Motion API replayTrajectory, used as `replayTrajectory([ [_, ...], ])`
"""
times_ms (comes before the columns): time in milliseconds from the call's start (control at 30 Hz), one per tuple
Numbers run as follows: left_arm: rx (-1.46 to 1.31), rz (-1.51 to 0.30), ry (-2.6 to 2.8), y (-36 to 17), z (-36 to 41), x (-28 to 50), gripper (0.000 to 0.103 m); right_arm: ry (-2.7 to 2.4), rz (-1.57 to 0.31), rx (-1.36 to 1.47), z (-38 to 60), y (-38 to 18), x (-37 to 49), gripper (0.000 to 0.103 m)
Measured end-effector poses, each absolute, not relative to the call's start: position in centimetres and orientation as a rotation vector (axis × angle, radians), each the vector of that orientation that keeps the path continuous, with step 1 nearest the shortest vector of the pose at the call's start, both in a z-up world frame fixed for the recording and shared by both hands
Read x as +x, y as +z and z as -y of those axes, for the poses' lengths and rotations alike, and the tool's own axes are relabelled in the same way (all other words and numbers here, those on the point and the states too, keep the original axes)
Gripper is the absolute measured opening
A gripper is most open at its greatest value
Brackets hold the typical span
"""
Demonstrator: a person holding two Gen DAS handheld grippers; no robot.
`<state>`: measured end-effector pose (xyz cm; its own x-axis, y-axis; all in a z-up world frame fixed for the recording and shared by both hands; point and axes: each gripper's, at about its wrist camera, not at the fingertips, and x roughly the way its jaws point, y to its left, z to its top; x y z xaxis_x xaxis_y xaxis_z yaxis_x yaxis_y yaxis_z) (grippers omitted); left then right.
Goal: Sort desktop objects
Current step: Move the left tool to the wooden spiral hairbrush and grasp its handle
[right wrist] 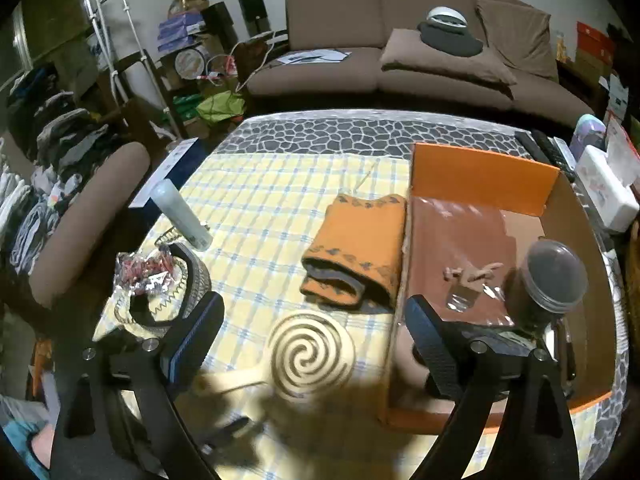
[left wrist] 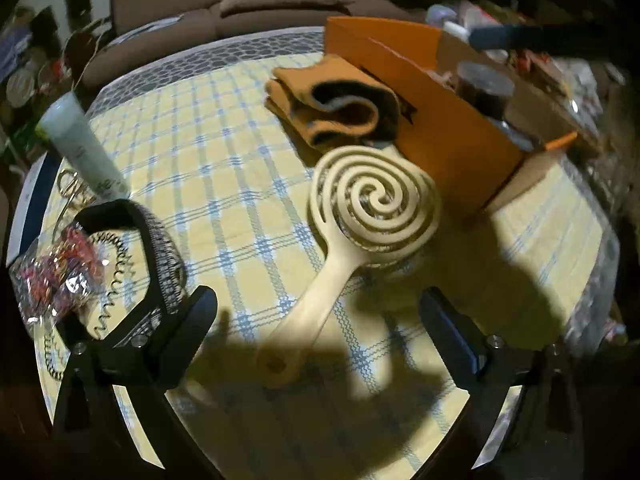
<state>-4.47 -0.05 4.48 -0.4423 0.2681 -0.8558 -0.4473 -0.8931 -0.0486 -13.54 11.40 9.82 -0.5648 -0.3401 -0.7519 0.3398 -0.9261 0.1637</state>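
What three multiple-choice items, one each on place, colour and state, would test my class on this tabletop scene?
1. Where does the folded orange cloth lie?
A beside the orange cardboard box
B inside it
C on the sofa

2. What colour is the spiral-headed plastic brush?
A blue
B cream
C red

3. How is the left gripper?
A shut on the brush
B open
C out of view

Answers: 1 A, the cloth rests against the box's outer wall. 2 B, pale cream all over. 3 B, its jaws stand wide apart, holding nothing.
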Motion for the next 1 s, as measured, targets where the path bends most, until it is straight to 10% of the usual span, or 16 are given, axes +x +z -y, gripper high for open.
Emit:
replayTrajectory([
  [200,-1.348,-0.321,2.331,3.0,-0.7,-5.0,0.083,-2.473,0.028,1.195,-10.6,9.6,-14.2,0.093],
  [500,-1.39,-0.332,2.319,1.7,-1.3,-5.7,0.032,-2.458,0.024,1.208,-9.4,9.2,-14.8,0.093],
  [1000,-1.303,0.218,2.286,6.4,4.3,-6.5,0.009,-2.465,0.104,1.175,-9.4,10.0,-15.4,0.093],
])
